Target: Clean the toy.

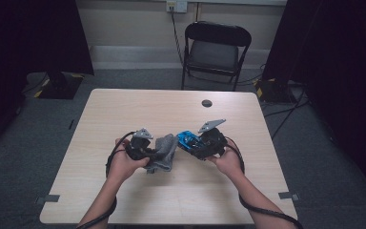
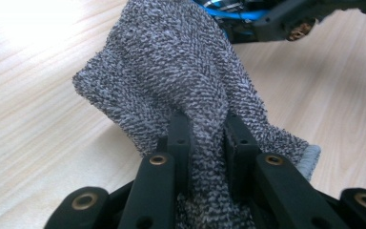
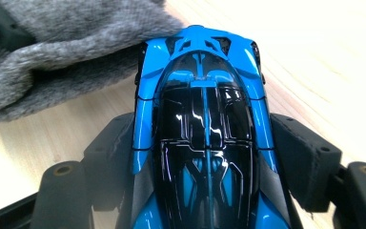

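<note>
A grey knitted cloth [image 1: 166,151] is pinched in my left gripper [image 1: 158,153] above the middle of the wooden table [image 1: 138,109]. In the left gripper view the cloth [image 2: 171,71] rises between the two black jaws, and my left gripper [image 2: 205,131] is shut on it. My right gripper [image 1: 194,144] is shut on a blue and black toy car [image 1: 188,139], held close to the cloth's right side. In the right gripper view the toy car [image 3: 202,129] sits lengthwise in my right gripper [image 3: 202,148], its nose touching the cloth [image 3: 52,52].
A black folding chair [image 1: 214,50] stands beyond the table's far edge. A round dark cable hole [image 1: 207,103] lies in the tabletop at the back. Dark curtains hang on both sides. Cables trail from both grippers off the near edge.
</note>
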`<control>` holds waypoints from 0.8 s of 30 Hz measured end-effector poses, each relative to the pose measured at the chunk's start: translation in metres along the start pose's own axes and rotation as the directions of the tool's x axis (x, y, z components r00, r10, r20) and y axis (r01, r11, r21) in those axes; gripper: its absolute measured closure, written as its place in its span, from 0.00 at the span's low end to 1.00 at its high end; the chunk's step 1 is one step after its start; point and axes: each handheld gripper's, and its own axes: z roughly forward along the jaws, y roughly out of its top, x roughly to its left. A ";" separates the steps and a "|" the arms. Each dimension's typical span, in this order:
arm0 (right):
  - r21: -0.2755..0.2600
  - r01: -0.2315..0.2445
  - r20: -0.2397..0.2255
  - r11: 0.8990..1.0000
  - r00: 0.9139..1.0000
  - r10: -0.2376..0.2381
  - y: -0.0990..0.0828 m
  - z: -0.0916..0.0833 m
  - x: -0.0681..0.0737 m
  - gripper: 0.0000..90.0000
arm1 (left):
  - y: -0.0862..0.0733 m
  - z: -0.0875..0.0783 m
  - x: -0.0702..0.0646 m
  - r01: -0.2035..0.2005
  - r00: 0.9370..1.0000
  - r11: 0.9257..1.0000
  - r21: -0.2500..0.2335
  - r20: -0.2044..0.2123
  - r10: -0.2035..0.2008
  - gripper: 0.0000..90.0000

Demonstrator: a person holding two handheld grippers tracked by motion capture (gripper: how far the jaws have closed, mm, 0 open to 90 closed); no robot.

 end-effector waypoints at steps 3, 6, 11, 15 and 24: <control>-0.001 -0.008 0.012 1.000 1.000 0.008 -0.001 -0.002 -0.004 0.31 | -0.003 0.000 -0.001 -0.009 1.000 1.000 0.019 -0.003 0.009 0.85; -0.004 -0.014 0.024 1.000 1.000 0.014 -0.001 -0.004 -0.007 0.31 | -0.007 0.001 -0.002 -0.021 1.000 0.999 0.037 -0.005 0.022 0.85; -0.014 -0.028 0.024 0.999 0.999 0.029 -0.002 -0.008 -0.011 0.31 | -0.011 0.003 -0.005 -0.037 0.999 0.998 0.052 0.015 0.036 0.85; -0.017 -0.018 0.031 1.000 0.999 0.018 0.000 -0.010 -0.010 0.31 | -0.012 0.006 -0.004 -0.053 0.998 0.996 0.076 -0.031 0.056 0.85; -0.039 0.009 0.011 0.999 1.000 -0.008 0.010 -0.015 -0.001 0.31 | -0.007 0.018 -0.003 -0.065 0.990 0.993 0.094 -0.121 0.076 0.84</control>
